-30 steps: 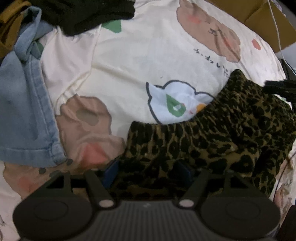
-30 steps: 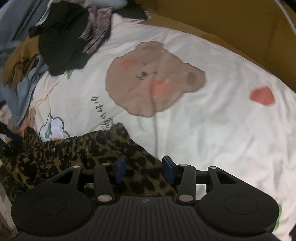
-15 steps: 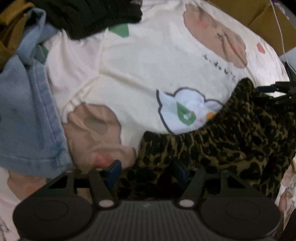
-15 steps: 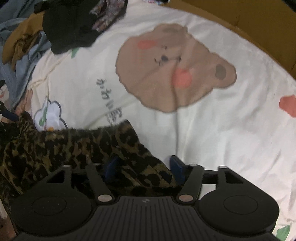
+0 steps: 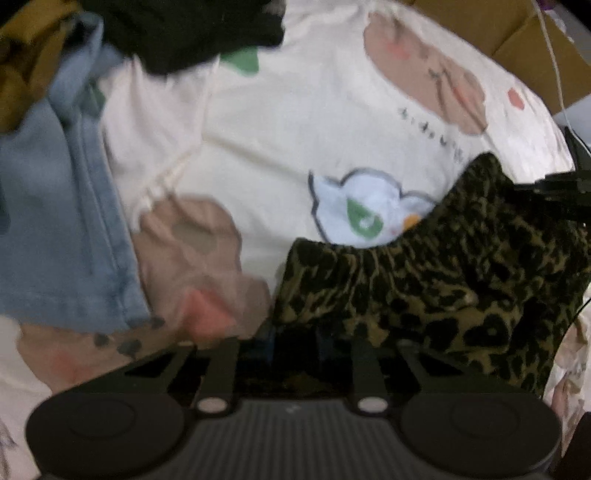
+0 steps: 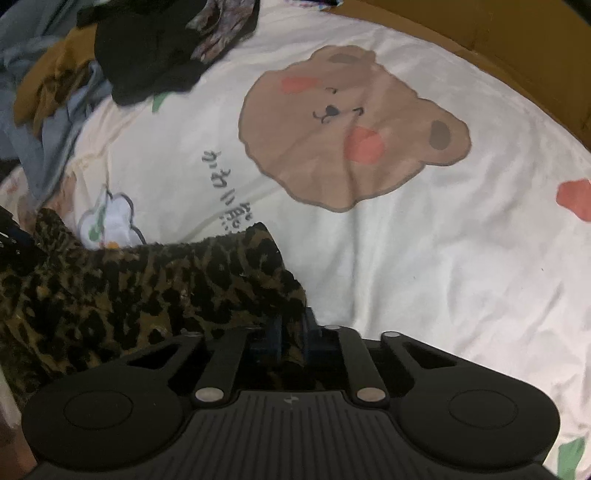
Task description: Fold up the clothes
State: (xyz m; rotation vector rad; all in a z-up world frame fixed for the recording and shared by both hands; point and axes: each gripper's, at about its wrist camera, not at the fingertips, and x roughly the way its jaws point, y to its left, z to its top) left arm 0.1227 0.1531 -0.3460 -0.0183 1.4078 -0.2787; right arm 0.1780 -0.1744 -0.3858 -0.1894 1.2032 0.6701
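The leopard-print garment (image 6: 155, 288) stretched between both grippers: the right gripper (image 6: 291, 334) and the left gripper (image 5: 293, 341) each clenched a corner, above the bear-print sheet (image 6: 424, 258).

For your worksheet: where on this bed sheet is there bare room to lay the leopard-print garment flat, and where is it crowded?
Bare sheet lies around the bear print, right of the leopard-print garment and below the brown edge. The far left is crowded with the clothes pile and blue denim.

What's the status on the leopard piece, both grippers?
Left gripper shut on leopard garment. Right gripper shut on it too. Garment stretched between them over bear sheet. Nothing blocking.
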